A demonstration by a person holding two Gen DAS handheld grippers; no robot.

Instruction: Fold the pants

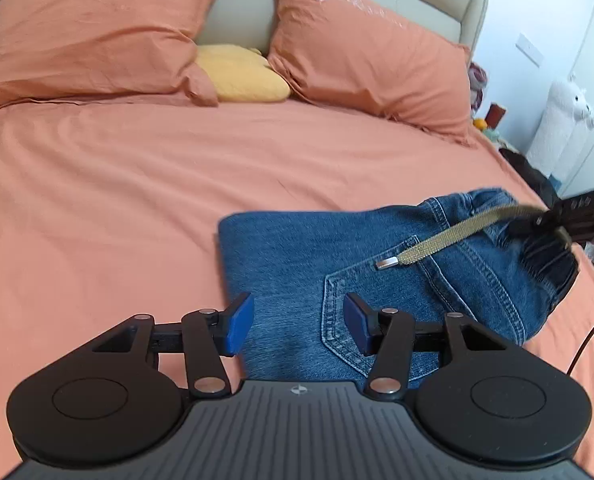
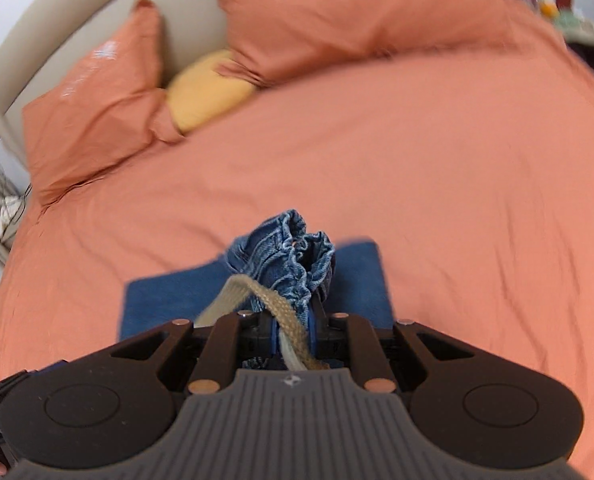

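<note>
Blue denim pants (image 1: 317, 256) lie partly folded on the orange bed sheet (image 1: 117, 184). A back pocket faces up, and a tan drawstring (image 1: 437, 240) with a metal tip lies across them. My left gripper (image 1: 297, 322) is open and empty, hovering over the pants' near edge by the pocket. My right gripper (image 2: 293, 326) is shut on the elastic waistband (image 2: 297, 260) and the drawstring (image 2: 273, 300), and lifts that end above the folded part (image 2: 165, 300). In the left wrist view the right gripper (image 1: 577, 216) is at the far right.
Two orange pillows (image 1: 89, 40) (image 1: 369, 60) and a yellow cushion (image 1: 241, 74) lie against the beige headboard (image 1: 241, 12). A white plush toy (image 1: 557, 124) and small items stand beside the bed at the right. A black cable (image 1: 593, 332) runs near the right edge.
</note>
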